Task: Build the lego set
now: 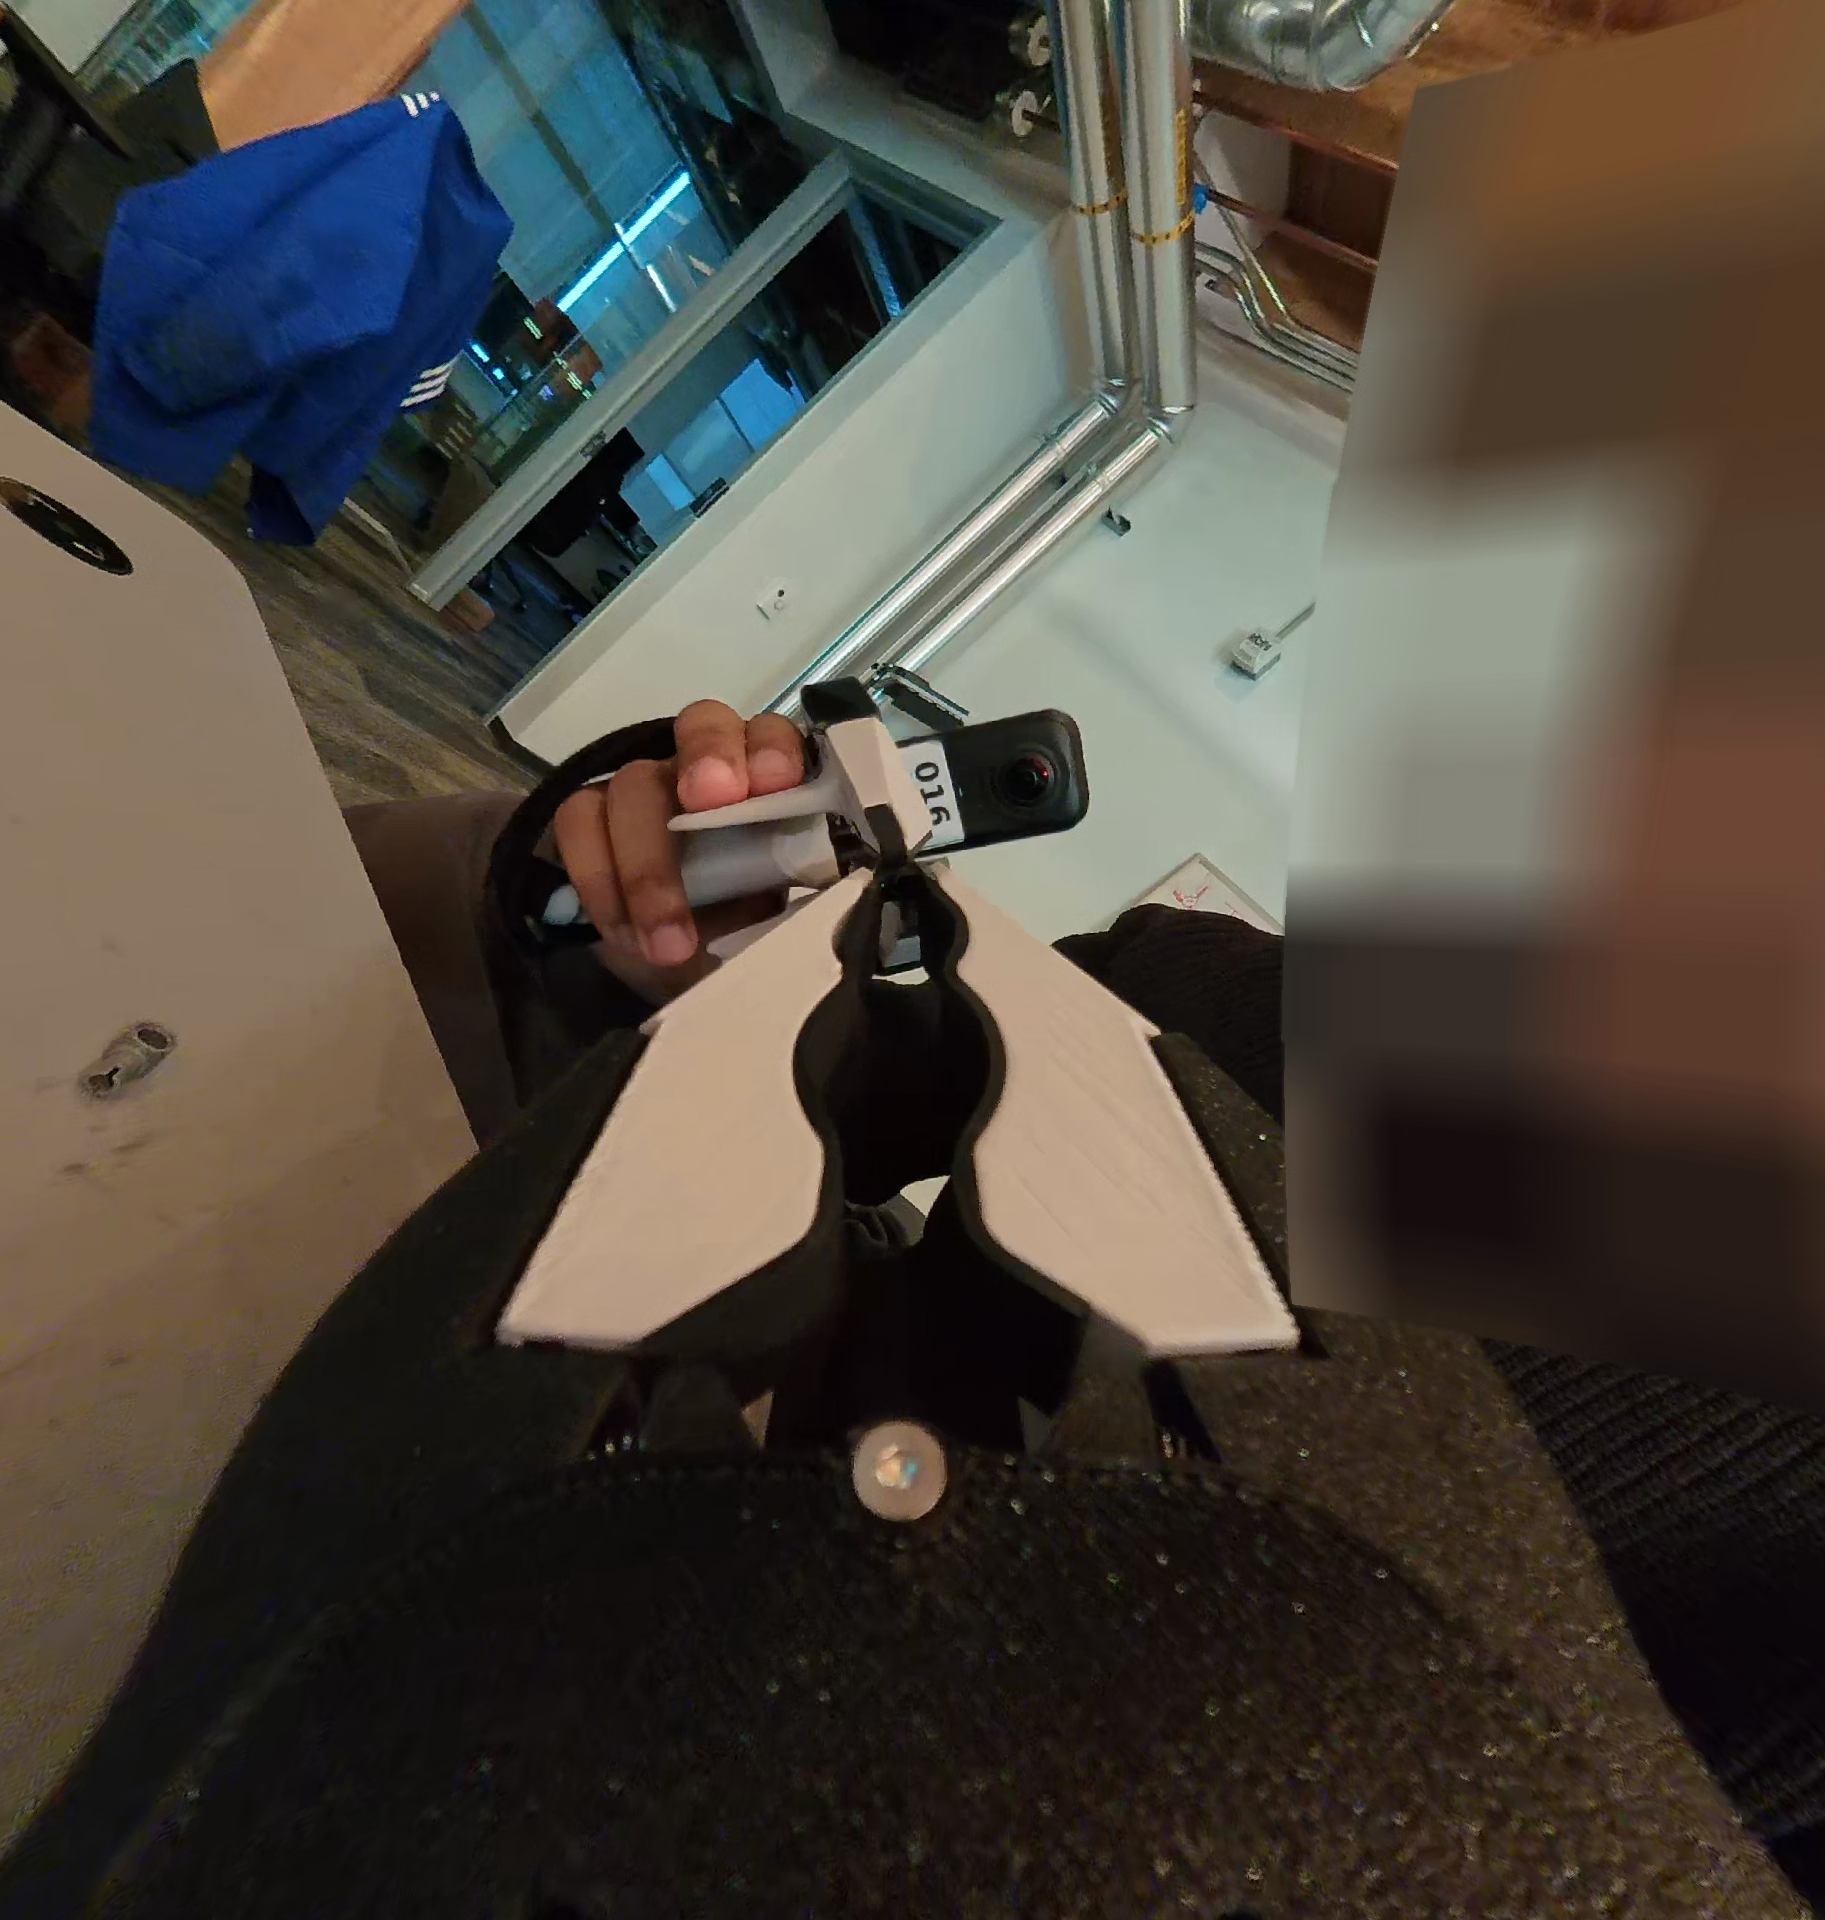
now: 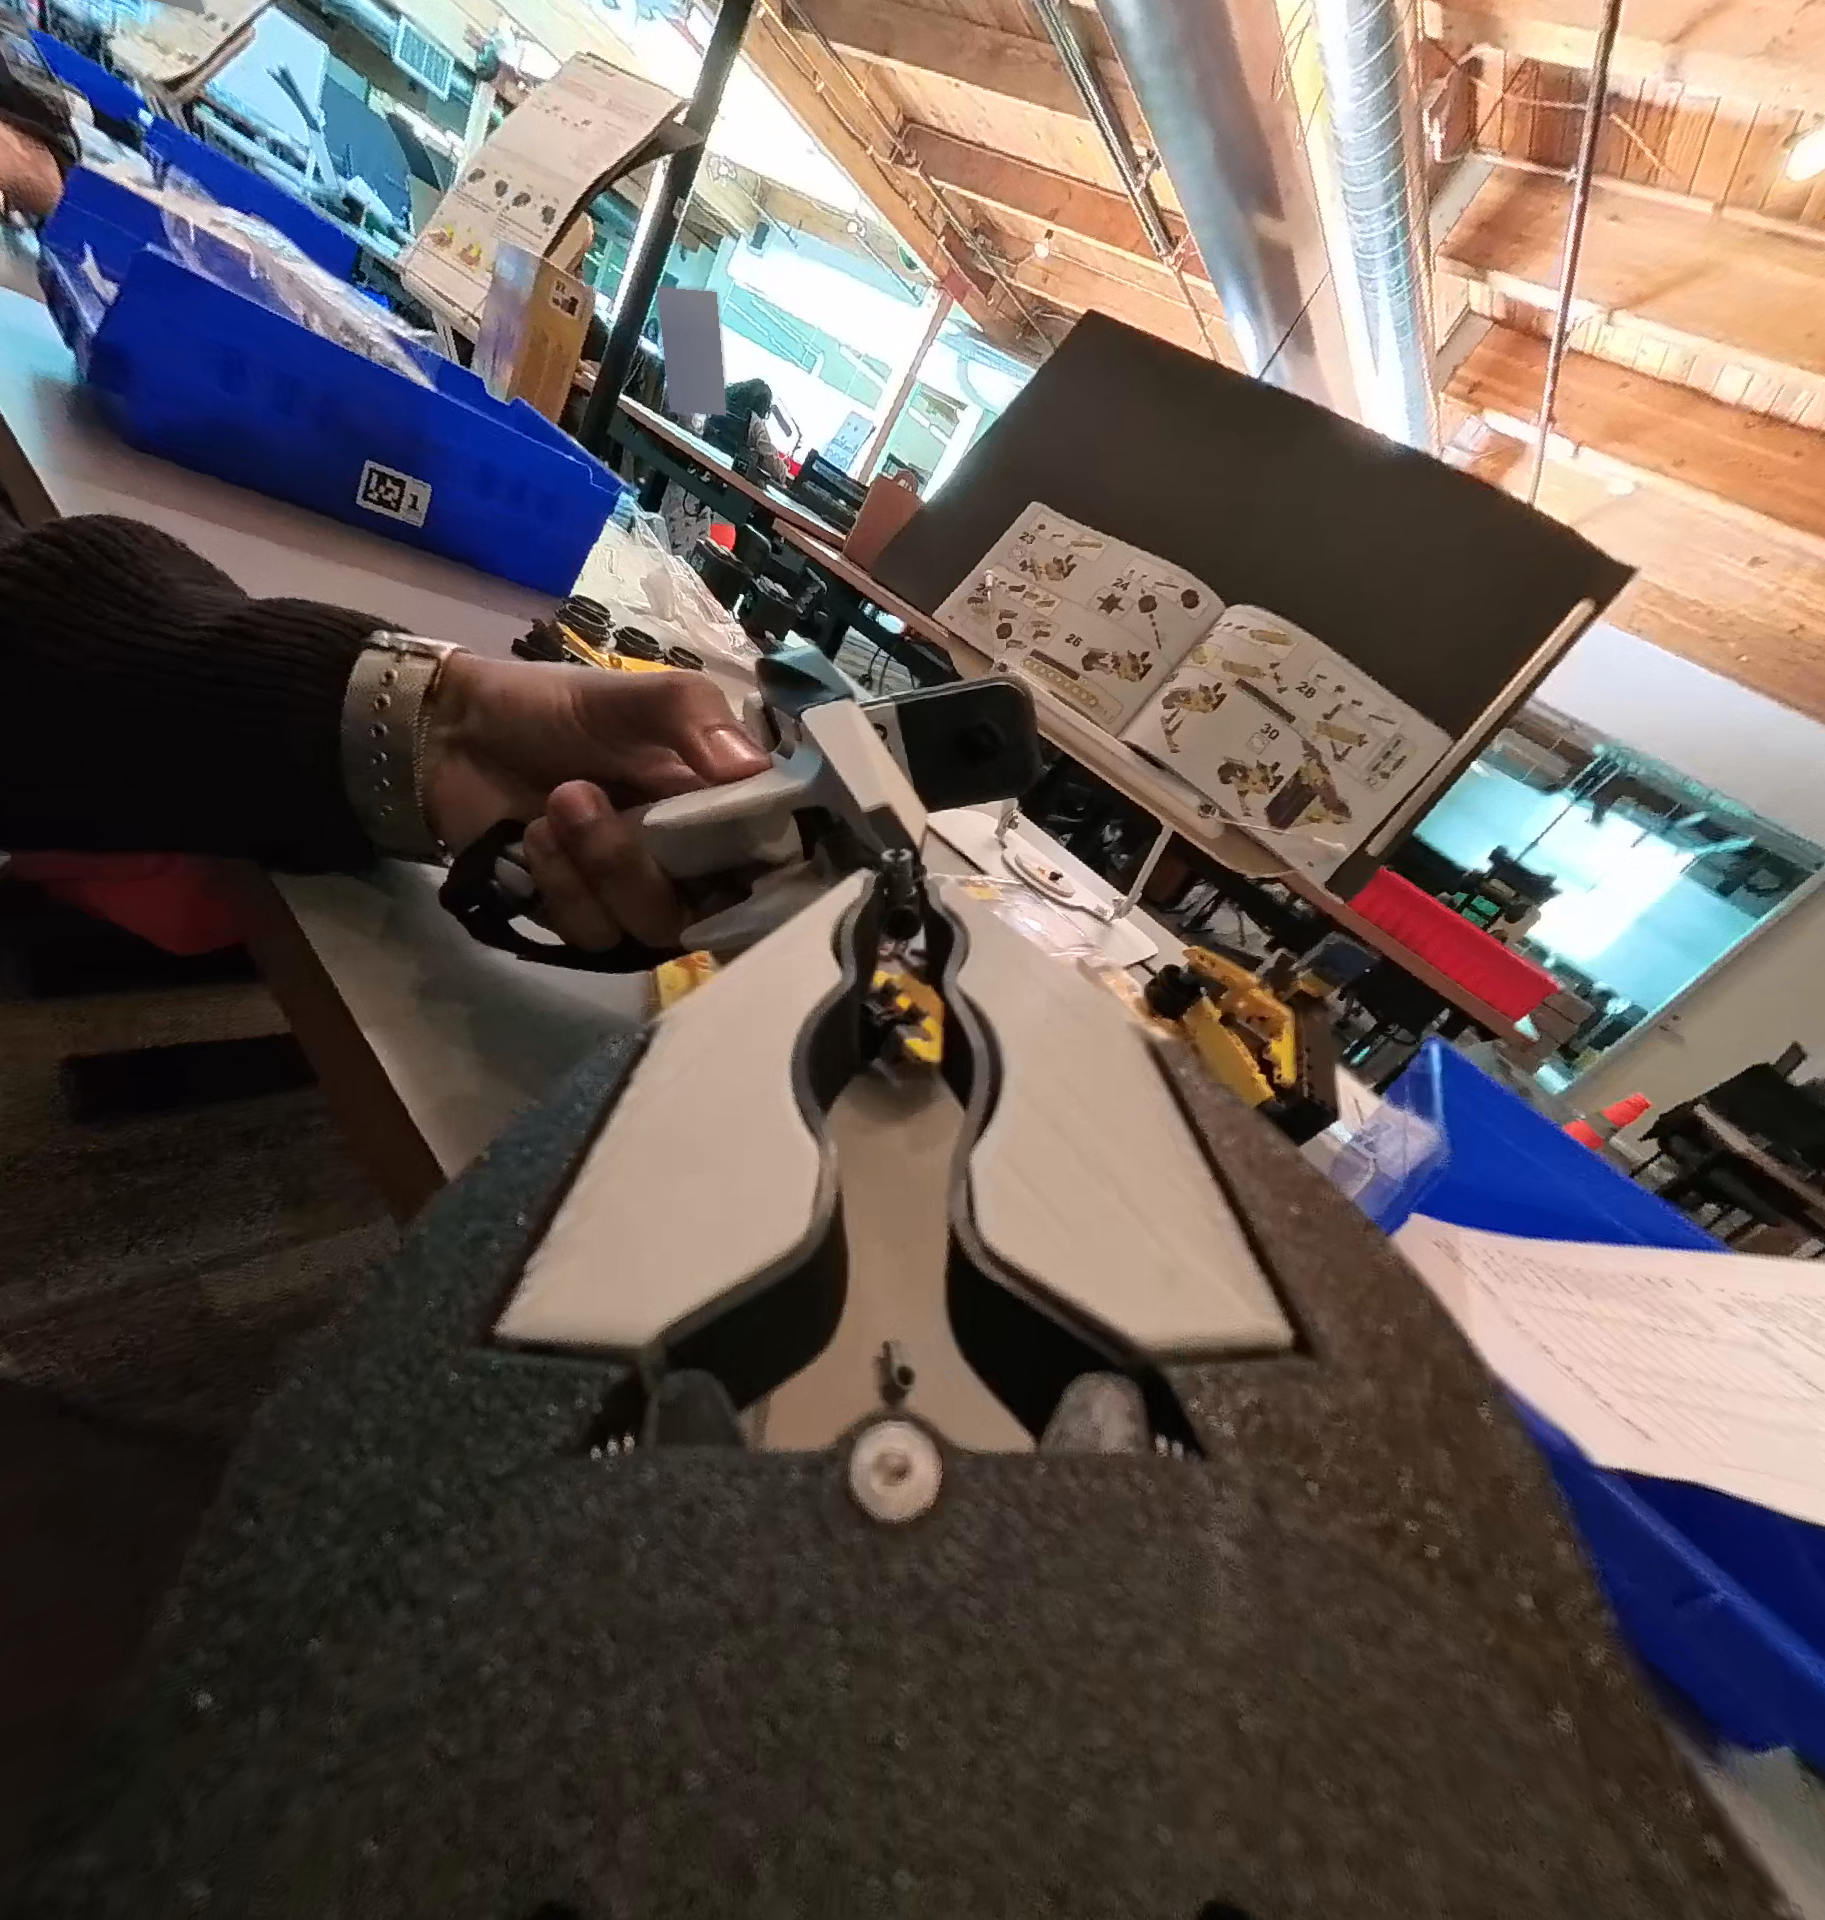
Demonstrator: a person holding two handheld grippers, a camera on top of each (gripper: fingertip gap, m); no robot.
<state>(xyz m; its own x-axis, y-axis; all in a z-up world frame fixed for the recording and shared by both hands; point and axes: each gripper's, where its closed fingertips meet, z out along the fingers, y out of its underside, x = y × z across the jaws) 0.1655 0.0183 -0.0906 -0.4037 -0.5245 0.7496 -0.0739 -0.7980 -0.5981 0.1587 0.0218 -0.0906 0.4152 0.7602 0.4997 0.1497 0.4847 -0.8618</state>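
1. Left gripper (image 1: 892,883): jaws pinched together at the tips on a tiny dark part, too small to identify.
2. Right gripper (image 2: 900,878): jaws closed on 1 small black pin (image 2: 900,868), tips meeting the other gripper's.
3. Beyond the jaws: 1 open instruction booklet (image 2: 1194,675) on a stand.
4. Either side of the jaws: 2 blue bins (image 2: 336,416), 1 yellow brick model (image 2: 1235,1023) on the table (image 2: 420,966).
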